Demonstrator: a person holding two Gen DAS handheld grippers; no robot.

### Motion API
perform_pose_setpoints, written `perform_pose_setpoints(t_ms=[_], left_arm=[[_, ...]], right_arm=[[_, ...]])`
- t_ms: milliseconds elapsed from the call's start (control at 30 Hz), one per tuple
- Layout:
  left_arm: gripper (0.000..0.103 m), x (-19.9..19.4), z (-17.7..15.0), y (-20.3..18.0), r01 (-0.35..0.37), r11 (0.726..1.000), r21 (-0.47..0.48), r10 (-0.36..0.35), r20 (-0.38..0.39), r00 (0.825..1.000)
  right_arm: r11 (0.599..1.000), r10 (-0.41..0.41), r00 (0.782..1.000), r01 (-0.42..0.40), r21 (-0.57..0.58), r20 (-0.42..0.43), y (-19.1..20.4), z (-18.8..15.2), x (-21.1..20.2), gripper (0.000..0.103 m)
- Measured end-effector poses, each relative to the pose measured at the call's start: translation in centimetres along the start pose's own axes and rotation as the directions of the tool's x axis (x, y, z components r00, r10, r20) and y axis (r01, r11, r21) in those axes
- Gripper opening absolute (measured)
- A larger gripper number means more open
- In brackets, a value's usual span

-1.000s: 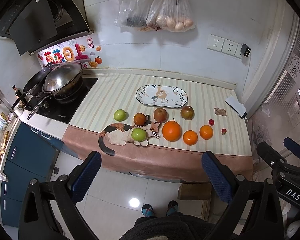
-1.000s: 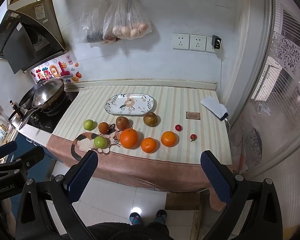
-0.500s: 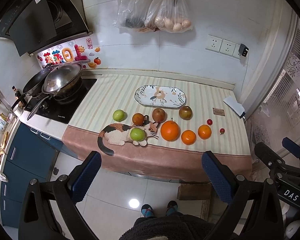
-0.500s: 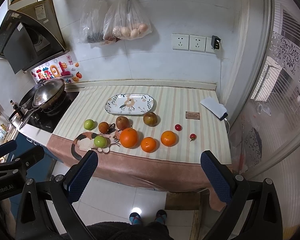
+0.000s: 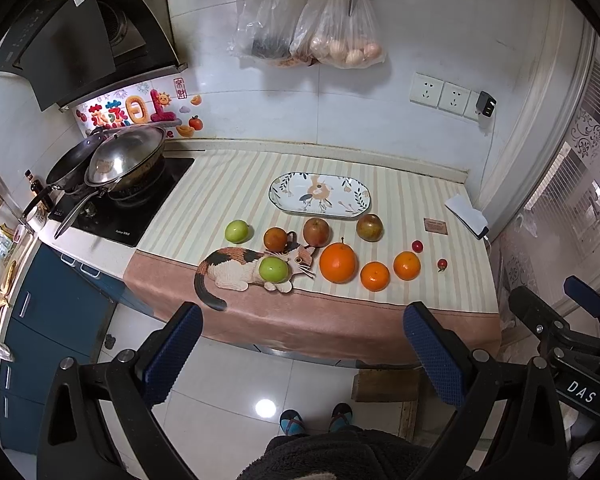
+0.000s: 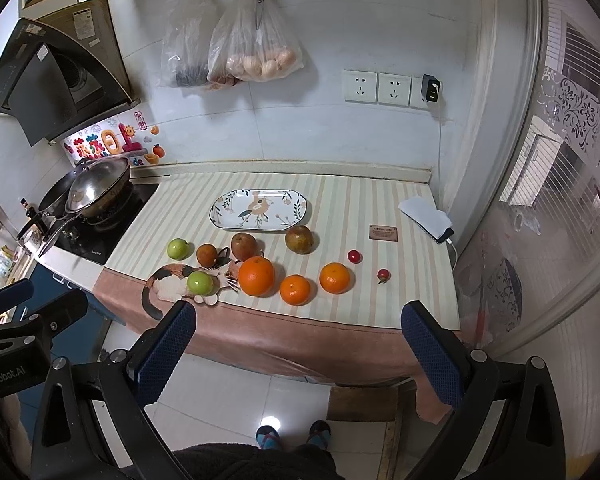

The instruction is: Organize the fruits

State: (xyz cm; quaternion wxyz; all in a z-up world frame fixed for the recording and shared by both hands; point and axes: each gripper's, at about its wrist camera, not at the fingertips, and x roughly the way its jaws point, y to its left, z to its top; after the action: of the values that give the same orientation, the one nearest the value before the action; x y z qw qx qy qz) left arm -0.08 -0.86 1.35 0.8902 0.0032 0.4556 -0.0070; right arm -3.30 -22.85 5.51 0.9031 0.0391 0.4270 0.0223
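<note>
Even, bright indoor light, sharp focus, lamp glare on floor tiles [image 5: 265, 408], fisheye-bent edges.

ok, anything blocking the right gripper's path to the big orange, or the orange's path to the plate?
Nothing visible between the open right gripper and the big orange. Between it and the plate sits a reddish apple, so a straight slide is blocked; lifting over looks clear.

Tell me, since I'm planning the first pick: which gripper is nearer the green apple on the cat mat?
Left. The left gripper hangs just in front of the green apple; the right gripper sits further toward the oranges.
</note>
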Motion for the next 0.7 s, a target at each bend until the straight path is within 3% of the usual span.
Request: perform_pose_setpoints(t_ms=[700], left_arm=[[0.103,-0.44,-0.05,-0.1,-0.001,1.0,0.0,0.001,0.007,1.0]], right_arm=[[1.0,0.005,1.0,-0.005,-0.006,0.007,0.35,0.14,-0.2,0.103]])
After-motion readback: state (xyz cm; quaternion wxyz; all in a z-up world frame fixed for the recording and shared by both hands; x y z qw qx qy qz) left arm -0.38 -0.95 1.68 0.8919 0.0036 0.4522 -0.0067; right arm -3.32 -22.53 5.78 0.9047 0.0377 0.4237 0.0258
